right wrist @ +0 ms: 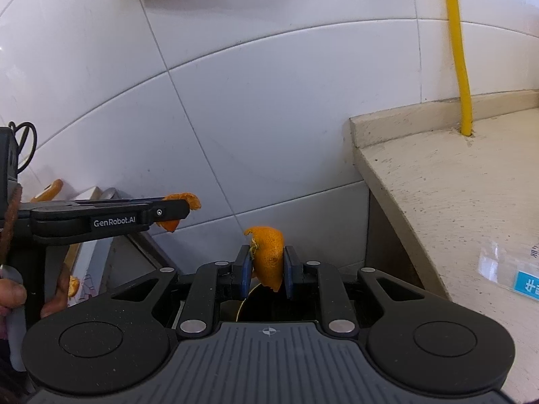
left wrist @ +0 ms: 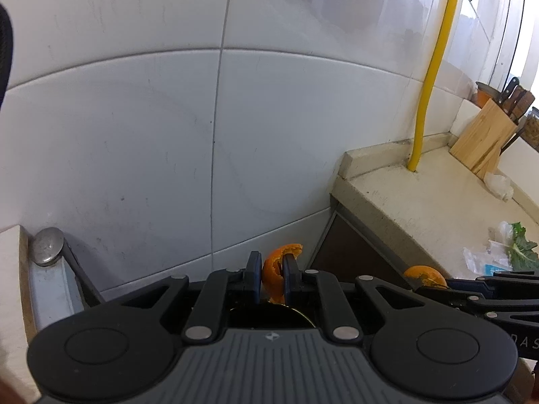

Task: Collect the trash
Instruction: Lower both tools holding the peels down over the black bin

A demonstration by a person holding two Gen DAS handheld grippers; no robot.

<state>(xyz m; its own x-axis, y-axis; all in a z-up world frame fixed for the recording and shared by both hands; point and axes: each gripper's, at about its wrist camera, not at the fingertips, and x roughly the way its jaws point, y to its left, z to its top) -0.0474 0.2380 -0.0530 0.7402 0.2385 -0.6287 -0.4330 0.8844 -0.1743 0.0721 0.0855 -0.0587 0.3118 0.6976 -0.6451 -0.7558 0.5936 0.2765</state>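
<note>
My left gripper [left wrist: 271, 269] is shut on a curled piece of orange peel [left wrist: 278, 264], held in the air before the white tiled wall. My right gripper [right wrist: 267, 266] is shut on a bigger piece of orange peel [right wrist: 268, 256], which stands upright between the blue pads. In the right wrist view the left gripper [right wrist: 175, 210] reaches in from the left with its peel [right wrist: 183, 200] at the tip. In the left wrist view the right gripper shows at the right edge with its peel [left wrist: 424, 275]. A dark round opening [right wrist: 269, 303] lies below both grippers, mostly hidden.
A beige stone counter [left wrist: 421, 198] on the right carries a wooden knife block [left wrist: 485, 134], crumpled plastic [left wrist: 498, 185], a green leaf [left wrist: 520, 252] and a clear wrapper [right wrist: 505, 269]. A yellow pipe [left wrist: 434, 67] rises from it. A metal hinge [left wrist: 49, 245] sits at the left. A hand [right wrist: 13, 296] holds the left gripper.
</note>
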